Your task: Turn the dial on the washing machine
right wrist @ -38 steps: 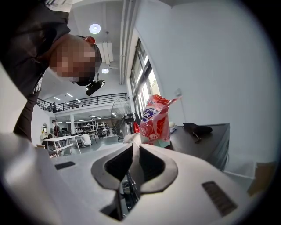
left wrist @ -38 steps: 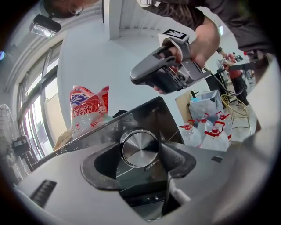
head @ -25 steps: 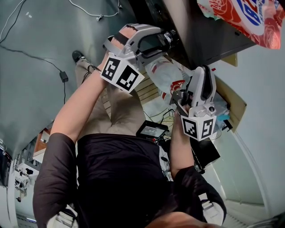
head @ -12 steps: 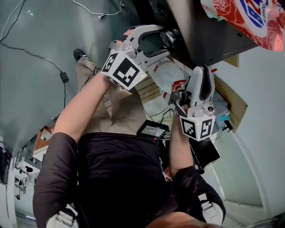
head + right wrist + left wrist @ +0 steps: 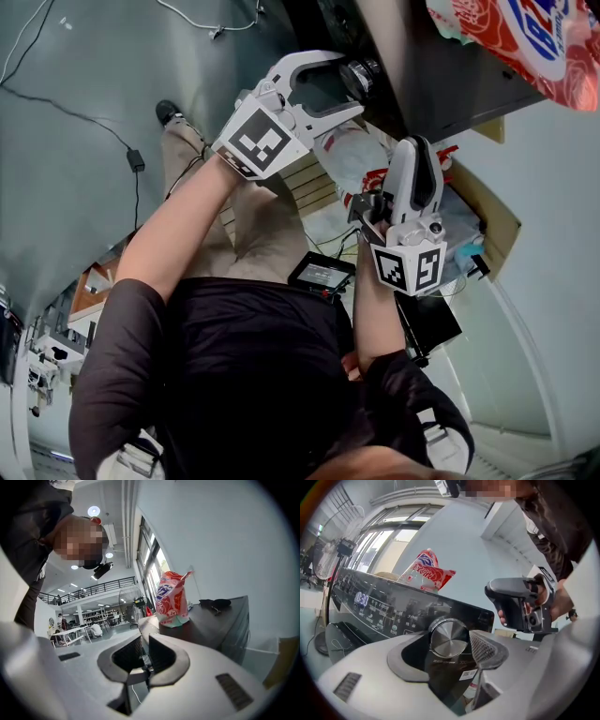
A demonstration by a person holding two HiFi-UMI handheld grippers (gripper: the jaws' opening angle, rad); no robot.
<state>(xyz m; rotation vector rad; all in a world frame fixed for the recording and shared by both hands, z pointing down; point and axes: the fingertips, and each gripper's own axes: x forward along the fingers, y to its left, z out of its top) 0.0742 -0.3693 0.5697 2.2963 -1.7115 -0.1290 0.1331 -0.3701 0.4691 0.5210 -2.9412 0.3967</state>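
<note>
Black glossy washing-machine control panel (image 5: pixel 384 604) spans the left gripper view's centre. We see the left gripper (image 5: pixel 449 654) with jaws spread around the round brushed-metal dial (image 5: pixel 448 638) at mid-frame. The right gripper (image 5: pixel 145 656) jaws sit nearly together, holding nothing.

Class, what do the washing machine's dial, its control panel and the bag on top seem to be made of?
The dial: likely brushed metal or metallised plastic; silver face with radial sheen. The control panel: glossy black plastic or glass; it shows reflections. The bag: thin printed plastic film; crinkled, shiny.
</note>
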